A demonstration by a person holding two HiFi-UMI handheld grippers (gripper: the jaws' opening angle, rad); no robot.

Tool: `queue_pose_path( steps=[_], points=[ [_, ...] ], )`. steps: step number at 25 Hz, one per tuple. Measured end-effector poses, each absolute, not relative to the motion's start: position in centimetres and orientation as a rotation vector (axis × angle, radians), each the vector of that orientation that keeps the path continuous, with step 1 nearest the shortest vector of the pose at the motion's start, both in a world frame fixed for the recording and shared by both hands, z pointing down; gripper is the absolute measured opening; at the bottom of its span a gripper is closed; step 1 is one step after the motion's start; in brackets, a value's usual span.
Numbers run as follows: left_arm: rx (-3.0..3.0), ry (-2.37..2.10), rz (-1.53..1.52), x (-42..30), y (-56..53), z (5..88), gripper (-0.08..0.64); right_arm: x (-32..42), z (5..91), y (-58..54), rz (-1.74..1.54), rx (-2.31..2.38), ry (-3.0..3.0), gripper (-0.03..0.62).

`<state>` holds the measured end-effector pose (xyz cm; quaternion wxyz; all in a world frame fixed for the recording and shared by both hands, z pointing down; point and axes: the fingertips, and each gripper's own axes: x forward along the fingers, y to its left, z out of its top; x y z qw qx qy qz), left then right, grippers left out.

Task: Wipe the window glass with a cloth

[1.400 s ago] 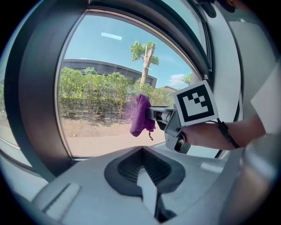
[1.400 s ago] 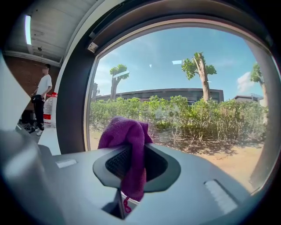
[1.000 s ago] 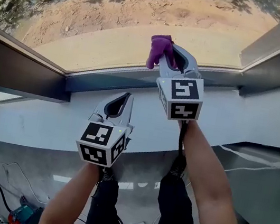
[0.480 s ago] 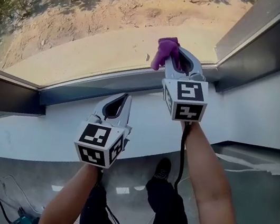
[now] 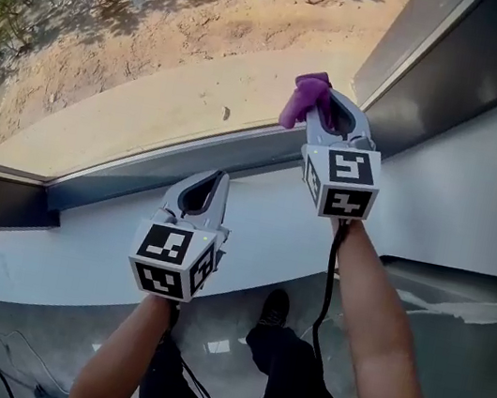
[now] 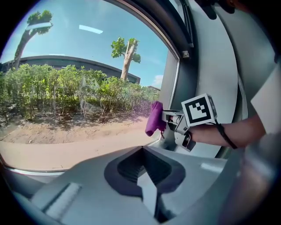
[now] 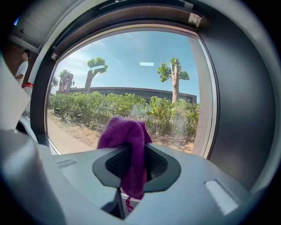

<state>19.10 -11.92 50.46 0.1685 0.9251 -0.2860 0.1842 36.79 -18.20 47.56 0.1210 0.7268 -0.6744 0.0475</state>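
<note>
My right claw (image 5: pixel 324 111) grips the purple cloth (image 5: pixel 305 96), upper middle; I'd press it flat on the window glass (image 5: pixel 160 54) and sweep evenly. My left claw (image 5: pixel 204 190) is clenched, empty.

Purple fabric cloth (image 5: pixel 304 100), in right gripper (image 5: pixel 332 103), sits at lower right corner of clear window glass (image 5: pixel 160 54); left gripper (image 5: pixel 215 178) sits below the glass.

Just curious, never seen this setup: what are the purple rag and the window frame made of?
The purple rag looks like soft microfibre or terry: fuzzy nap, limp folds, a loose thread. The window frame looks like dark coated metal, perhaps aluminium: smooth, matte, straight-edged; not certain.
</note>
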Motion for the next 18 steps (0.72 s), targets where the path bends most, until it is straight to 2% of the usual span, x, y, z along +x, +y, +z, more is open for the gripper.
queue_pose_path(
  steps=[18],
  points=[
    [2.625, -0.778, 0.559, 22.4, -12.8, 52.0, 0.000, 46.3, 49.1, -16.4, 0.205, 2.332, -1.793, 0.087]
  ],
)
